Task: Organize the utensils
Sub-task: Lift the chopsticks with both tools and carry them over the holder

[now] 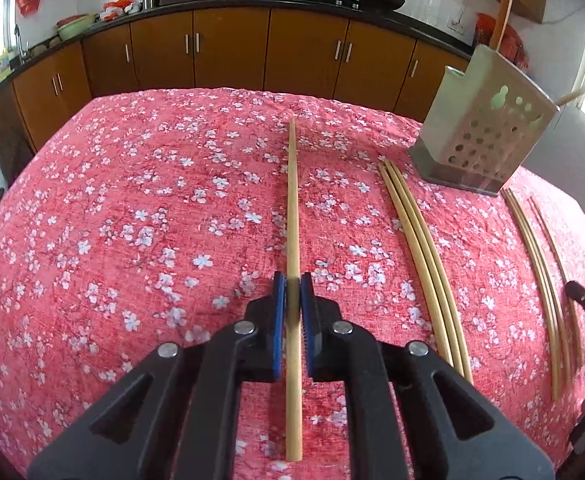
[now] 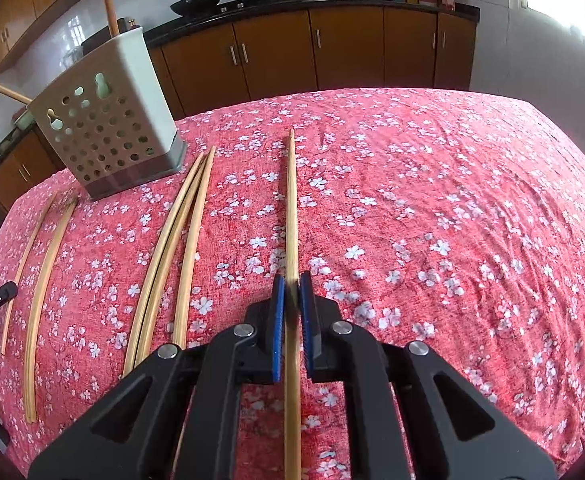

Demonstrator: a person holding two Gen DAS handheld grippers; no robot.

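Nearest each lens, a bamboo chopstick runs straight out between the blue pads: the left gripper (image 1: 292, 292) is clamped narrow on 1 chopstick (image 1: 292, 208), and the right gripper (image 2: 291, 292) is clamped narrow on another chopstick (image 2: 291, 208). Each stick is gripped partway along its length, with the thick end trailing back under the tool and the tip pointing away over the table, an arrangement that likely keeps the stick in line with the fingers for tipping into a container. The perforated utensil holder (image 1: 480, 136) stands upright between the 2 grippers, toward the far side of the table, and already carries at least 2 sticks that lean out of its top. Loose chopsticks remain flat on the cloth beside it: a close group (image 1: 420, 248) toward the left gripper and a further group (image 1: 540, 264) toward the right, laid roughly parallel and, as judged, staged for pickup one by one. The red floral tablecloth (image 1: 132, 200) covers the whole work surface, with brown kitchen cabinets (image 1: 232, 48) behind
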